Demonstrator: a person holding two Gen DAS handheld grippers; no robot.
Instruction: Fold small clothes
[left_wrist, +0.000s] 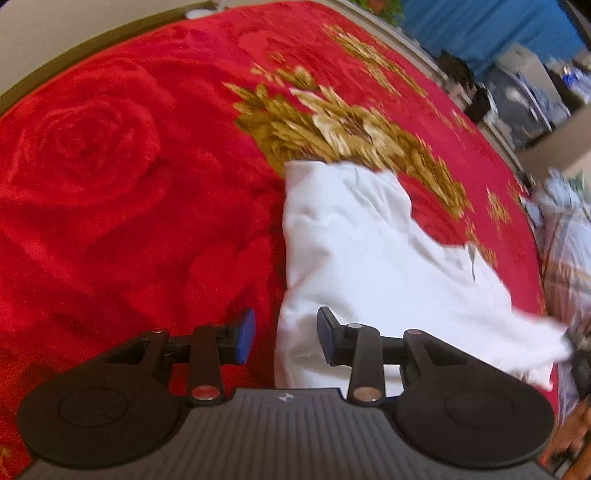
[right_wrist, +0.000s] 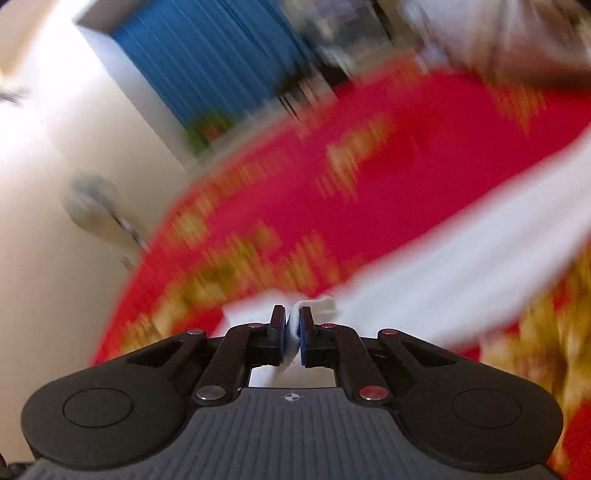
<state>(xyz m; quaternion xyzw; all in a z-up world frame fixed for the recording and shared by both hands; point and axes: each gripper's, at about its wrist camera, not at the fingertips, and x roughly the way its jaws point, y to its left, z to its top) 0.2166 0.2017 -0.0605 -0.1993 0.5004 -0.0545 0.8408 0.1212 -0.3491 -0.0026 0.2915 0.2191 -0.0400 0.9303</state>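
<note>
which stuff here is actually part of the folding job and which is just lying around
Part of the job:
- white garment, on the red blanket
- right hand-held gripper, shut on the garment's edge
- left hand-held gripper, open over the garment's near edge

Just lying about:
- plaid cloth at the bed's edge
- blue curtain
- blurred clutter beyond the bed

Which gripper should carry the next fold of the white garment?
Right. The right gripper is already shut on the white garment; the left gripper is open, empty, at its near edge.
</note>
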